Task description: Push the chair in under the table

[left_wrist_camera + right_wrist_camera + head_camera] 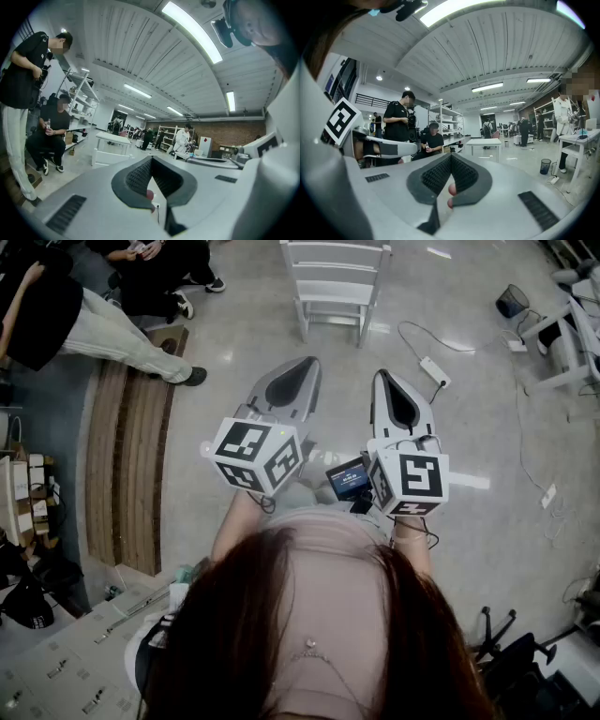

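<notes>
- Plainly, in the head view we hold the left gripper (307, 365) and the right gripper (384, 376) side by side above the floor (234, 343), touching nothing. The white chair (335, 292) stands well ahead of them.
- In the left gripper view, its jaws are pressed together with nothing between them. Far off, the chair sits low in front of a white table (112, 138).
- In the right gripper view, its jaws likewise meet on nothing, and the table stands in the distance ahead.

Open-plan lab: metal shelving racks (452, 119), white worktables (483, 141), ceiling strip lights (192, 30), brick wall (234, 131).
</notes>
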### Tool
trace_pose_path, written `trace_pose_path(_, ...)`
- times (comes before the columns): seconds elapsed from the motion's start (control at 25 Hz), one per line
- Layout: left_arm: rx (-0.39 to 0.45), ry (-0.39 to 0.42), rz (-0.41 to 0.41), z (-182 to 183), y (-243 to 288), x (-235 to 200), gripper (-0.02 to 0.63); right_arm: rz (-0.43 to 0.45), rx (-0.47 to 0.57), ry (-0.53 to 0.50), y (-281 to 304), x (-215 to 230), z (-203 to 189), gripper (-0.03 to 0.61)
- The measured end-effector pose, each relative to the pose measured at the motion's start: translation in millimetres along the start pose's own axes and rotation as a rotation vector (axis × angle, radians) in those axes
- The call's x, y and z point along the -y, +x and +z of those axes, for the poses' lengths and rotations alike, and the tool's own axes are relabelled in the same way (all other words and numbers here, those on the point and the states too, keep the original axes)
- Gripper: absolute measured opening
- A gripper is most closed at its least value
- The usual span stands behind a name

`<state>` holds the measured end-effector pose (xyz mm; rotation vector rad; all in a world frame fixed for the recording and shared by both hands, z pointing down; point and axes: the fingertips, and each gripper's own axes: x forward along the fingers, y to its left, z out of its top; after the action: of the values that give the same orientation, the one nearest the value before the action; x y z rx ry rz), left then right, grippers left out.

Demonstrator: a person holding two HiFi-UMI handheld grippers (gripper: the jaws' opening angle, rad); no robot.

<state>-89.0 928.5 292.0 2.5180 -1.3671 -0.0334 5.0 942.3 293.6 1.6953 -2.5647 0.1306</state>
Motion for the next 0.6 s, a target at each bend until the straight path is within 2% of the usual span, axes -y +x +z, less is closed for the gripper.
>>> trace_pose_path(0.32,0.012,-0.006,0.016,0.8,15.1,-5.9,0.008,0.019,0.016,0.026,12.7,14.2,-1.4,0.020)
trace_pose_path(0.6,0.009,-0.009,0.028,2.4,33.9,-33.3,0.008,0.048,0.017,0.022,43.4,16.7,-5.0,0.020)
